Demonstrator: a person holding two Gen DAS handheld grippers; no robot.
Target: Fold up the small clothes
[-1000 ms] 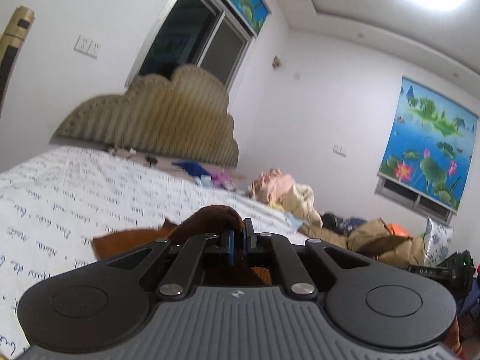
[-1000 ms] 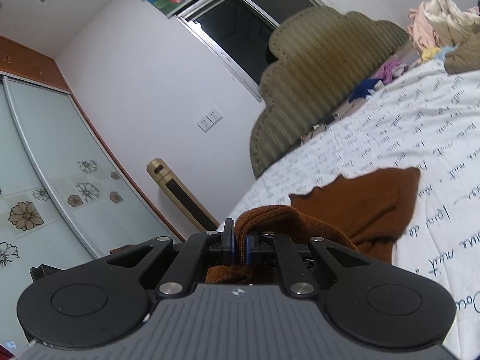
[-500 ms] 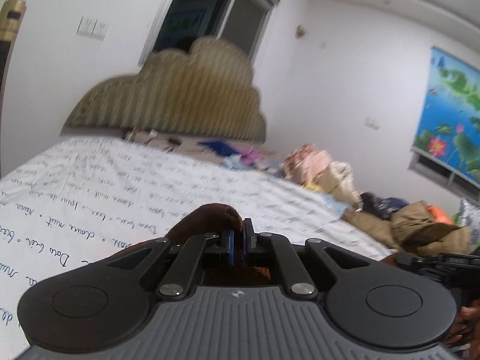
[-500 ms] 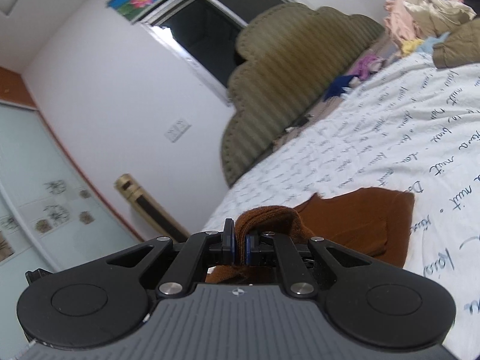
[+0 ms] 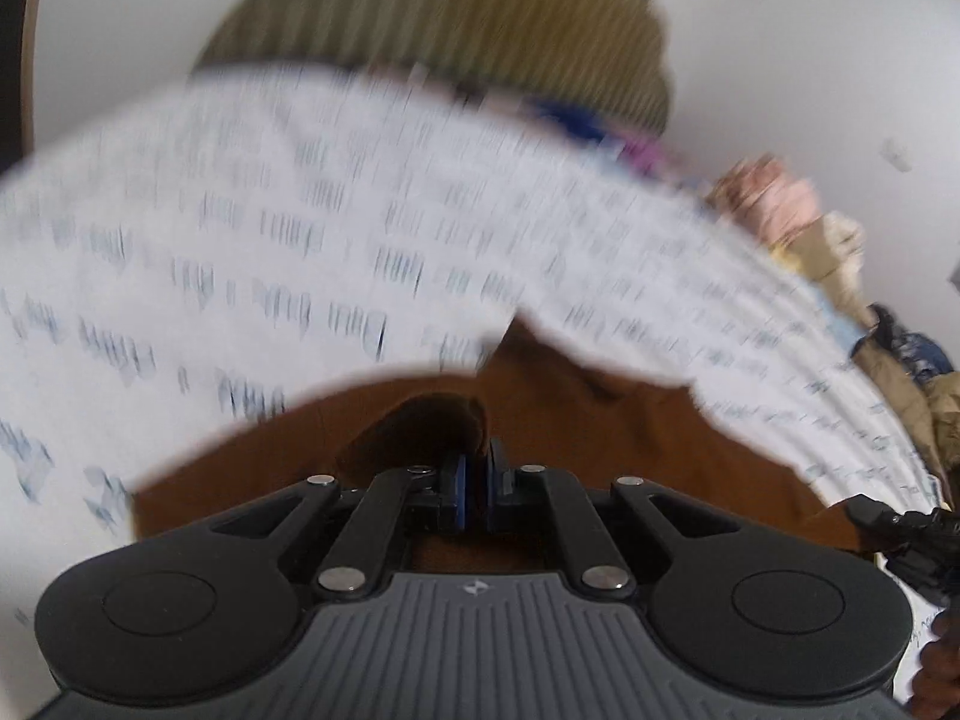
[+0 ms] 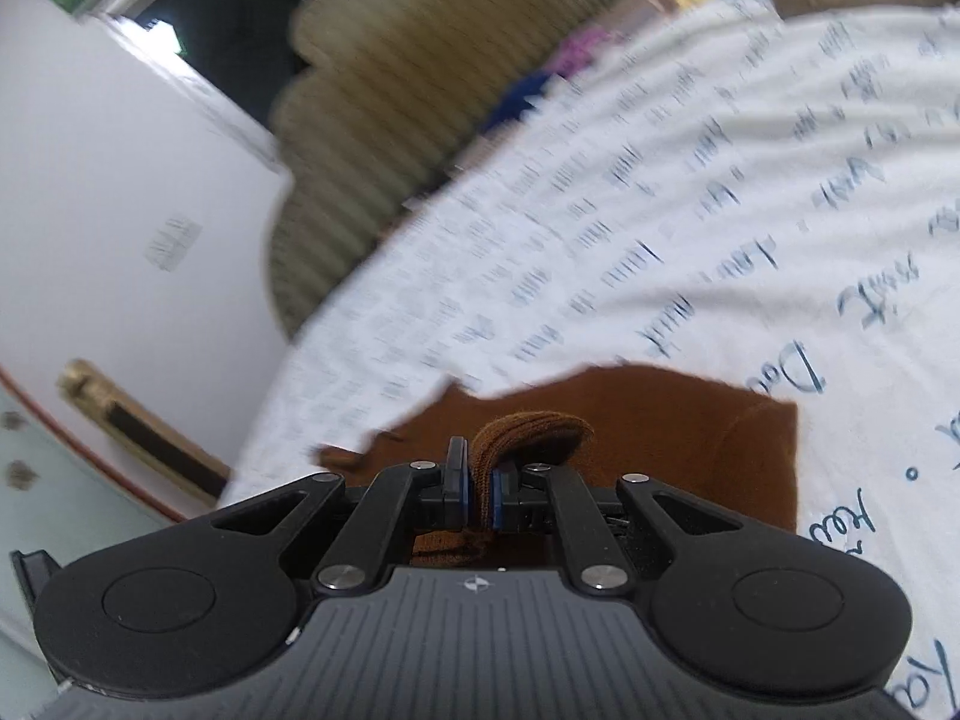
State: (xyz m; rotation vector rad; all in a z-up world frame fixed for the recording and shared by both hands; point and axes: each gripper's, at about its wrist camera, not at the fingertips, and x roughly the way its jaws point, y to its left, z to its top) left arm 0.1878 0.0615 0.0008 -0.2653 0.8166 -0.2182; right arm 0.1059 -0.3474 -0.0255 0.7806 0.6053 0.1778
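A small brown knit garment [image 5: 630,438] lies spread on the white bed sheet with blue writing [image 5: 300,240]. My left gripper [image 5: 474,486] is shut on a bunched edge of it, low over the bed. My right gripper [image 6: 478,489] is shut on another bunched edge of the same garment [image 6: 660,420], whose flat part lies on the sheet [image 6: 690,240] just beyond the fingers. The right gripper's body [image 5: 906,525] shows at the right edge of the left wrist view. Both views are motion-blurred.
A padded olive headboard [image 5: 480,30] stands at the far end of the bed, also in the right wrist view [image 6: 390,120]. A pile of other clothes [image 5: 840,252] lies at the far right of the bed. A white wall and a dark window [image 6: 228,18] stand behind.
Both grippers have tipped down and forward toward the bed, still holding the brown garment. The sheet and garment now fill the views where walls and ceiling showed before.
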